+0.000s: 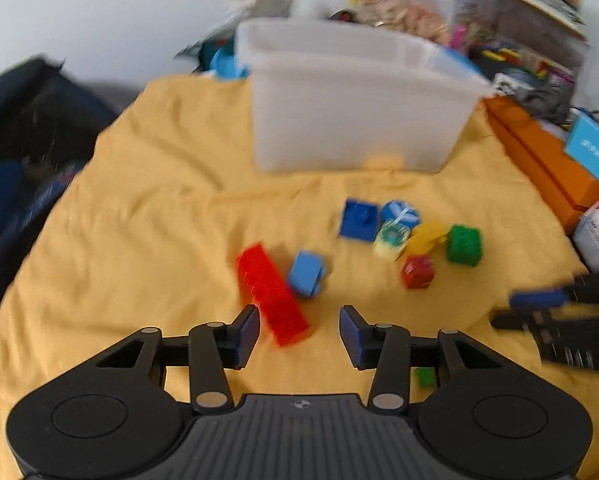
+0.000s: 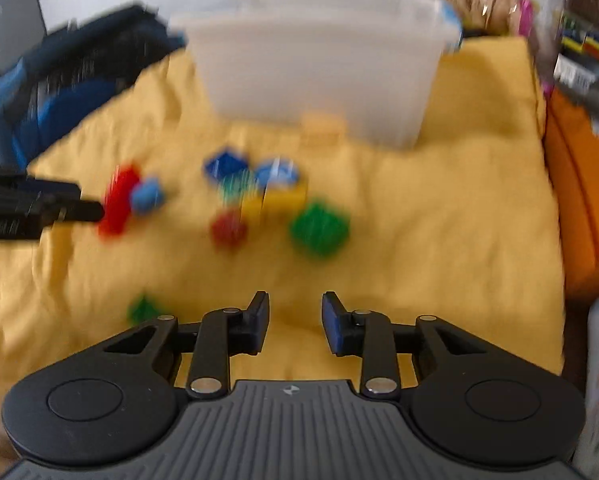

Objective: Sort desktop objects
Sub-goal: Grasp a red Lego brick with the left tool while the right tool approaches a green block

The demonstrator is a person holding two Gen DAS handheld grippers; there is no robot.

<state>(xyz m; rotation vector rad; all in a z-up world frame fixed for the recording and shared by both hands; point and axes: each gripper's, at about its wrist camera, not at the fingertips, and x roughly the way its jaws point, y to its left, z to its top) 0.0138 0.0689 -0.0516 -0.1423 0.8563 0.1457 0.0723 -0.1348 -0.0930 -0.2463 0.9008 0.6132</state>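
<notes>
Both empty, jaws apart: left gripper (image 1: 299, 330) nearing long red brick (image 1: 271, 294); right gripper (image 2: 295, 322) hovering. Next: straddle brick, clamp, carry to white bin (image 1: 355, 120).

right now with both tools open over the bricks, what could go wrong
1. The long red brick lies against the light blue brick; closing the open left tool there could nudge or catch both.
2. The small bricks around the green cube brick sit tightly clustered, so one grab may scatter neighbours.
3. The wrinkled yellow cloth could snag a fingertip.
4. Both views are blurred, so aim may be off.
</notes>
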